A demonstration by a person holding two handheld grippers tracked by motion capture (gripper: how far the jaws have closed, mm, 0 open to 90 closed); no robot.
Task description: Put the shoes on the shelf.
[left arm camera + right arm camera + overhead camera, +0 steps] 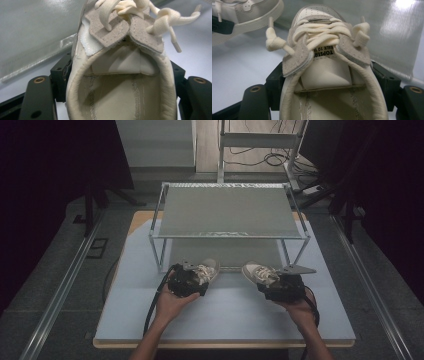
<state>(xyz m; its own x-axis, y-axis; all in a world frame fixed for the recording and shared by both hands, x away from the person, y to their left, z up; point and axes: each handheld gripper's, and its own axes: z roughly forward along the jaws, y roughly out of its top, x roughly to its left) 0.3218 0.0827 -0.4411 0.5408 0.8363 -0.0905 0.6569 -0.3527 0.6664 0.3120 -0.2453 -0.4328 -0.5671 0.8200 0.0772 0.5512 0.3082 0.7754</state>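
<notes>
I carry a pair of cream and beige lace-up shoes in front of a metal rack point(230, 210). In the high view my left gripper point(192, 279) is shut on the heel of the left shoe point(209, 269), toe pointing at the rack. My right gripper point(274, 282) is shut on the heel of the right shoe point(256, 271). The left gripper view looks into the left shoe point(120, 100), with the black jaws of the left gripper point(120, 75) pressed against both sides. In the right gripper view the right gripper point(332, 82) clamps the right shoe point(324, 72) the same way, and the left shoe point(249, 12) shows at top left.
The two-tier rack has a silvery mesh top shelf point(30, 37) and a lower shelf point(225, 252) right behind the shoes' toes. The rack stands on a pale blue mat point(225, 315) over the table. Cables point(152, 305) trail from the grippers toward the front edge.
</notes>
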